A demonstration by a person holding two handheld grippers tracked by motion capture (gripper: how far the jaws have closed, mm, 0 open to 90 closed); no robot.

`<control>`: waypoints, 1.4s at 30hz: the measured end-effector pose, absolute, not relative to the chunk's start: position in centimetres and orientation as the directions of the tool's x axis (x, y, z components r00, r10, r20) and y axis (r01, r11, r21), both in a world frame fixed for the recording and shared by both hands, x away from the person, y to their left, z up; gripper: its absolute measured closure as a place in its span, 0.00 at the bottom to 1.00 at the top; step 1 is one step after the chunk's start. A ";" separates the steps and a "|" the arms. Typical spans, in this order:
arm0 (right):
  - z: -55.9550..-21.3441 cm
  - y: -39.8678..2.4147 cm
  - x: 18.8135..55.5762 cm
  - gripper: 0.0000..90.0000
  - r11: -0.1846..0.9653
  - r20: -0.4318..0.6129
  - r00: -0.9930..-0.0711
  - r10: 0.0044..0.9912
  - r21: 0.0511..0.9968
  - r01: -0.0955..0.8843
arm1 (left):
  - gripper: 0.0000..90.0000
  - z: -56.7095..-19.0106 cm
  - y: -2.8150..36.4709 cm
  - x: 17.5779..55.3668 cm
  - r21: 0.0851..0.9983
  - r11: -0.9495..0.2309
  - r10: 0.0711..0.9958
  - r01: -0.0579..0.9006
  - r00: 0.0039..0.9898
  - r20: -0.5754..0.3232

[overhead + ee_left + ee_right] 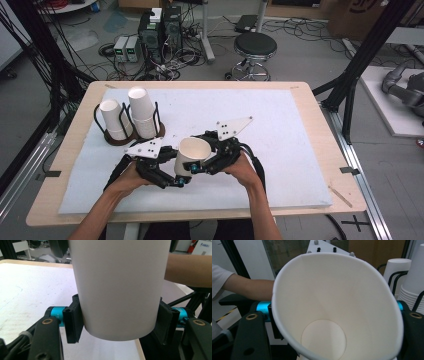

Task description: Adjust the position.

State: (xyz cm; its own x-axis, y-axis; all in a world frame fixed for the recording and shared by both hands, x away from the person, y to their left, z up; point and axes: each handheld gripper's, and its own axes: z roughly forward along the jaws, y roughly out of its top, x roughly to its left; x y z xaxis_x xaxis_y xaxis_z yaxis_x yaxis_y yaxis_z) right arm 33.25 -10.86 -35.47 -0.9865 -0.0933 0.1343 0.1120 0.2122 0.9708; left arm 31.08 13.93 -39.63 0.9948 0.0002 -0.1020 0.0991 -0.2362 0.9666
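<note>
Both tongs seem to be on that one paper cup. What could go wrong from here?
The paper cup is pinched by both the left tongs and right tongs; its rim already looks squashed oval, so more squeeze could crease it. Pulling apart unevenly might tear it or drop it onto the table.

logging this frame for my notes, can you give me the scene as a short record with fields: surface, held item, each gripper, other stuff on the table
surface: white mat on a wooden table
held item: one white paper cup, empty, tilted, held above the mat
left gripper: fingers pressed on both sides of the cup near its base
right gripper: fingers on either side of the same cup's wall
other items: black wire cup holder at the mat's far left, with two stacks of upside-down white cups
beyond table: black stool, cables on the floor
</note>
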 end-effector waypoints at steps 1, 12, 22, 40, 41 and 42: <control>-35.5 -10.9 33.2 0.34 0.211 0.136 -0.987 -0.091 0.971 0.114 | 0.39 -39.6 13.9 31.1 0.967 -0.235 0.000 0.100 0.995 -0.103; -35.3 -11.3 33.3 0.35 0.196 0.127 -0.989 -0.077 0.974 0.110 | 0.11 -39.8 13.8 31.1 0.956 -0.250 0.070 0.154 0.988 -0.141; -35.1 -11.7 33.3 0.35 0.194 0.121 -0.990 -0.066 0.975 0.106 | 0.08 -39.5 14.2 31.1 0.957 -0.242 0.097 0.157 0.986 -0.137; -34.8 -12.6 33.7 0.35 0.193 0.110 -0.994 -0.020 0.976 0.104 | 0.09 -39.8 17.3 30.8 0.949 -0.254 0.234 0.187 0.964 -0.127; -34.8 -12.6 33.7 0.35 0.193 0.110 -0.994 -0.020 0.976 0.104 | 0.08 -39.8 17.5 30.8 0.949 -0.250 0.244 0.191 0.961 -0.129; -34.8 -12.7 33.7 0.35 0.191 0.109 -0.994 -0.018 0.976 0.104 | 0.08 -39.8 17.7 30.7 0.948 -0.254 0.251 0.193 0.960 -0.128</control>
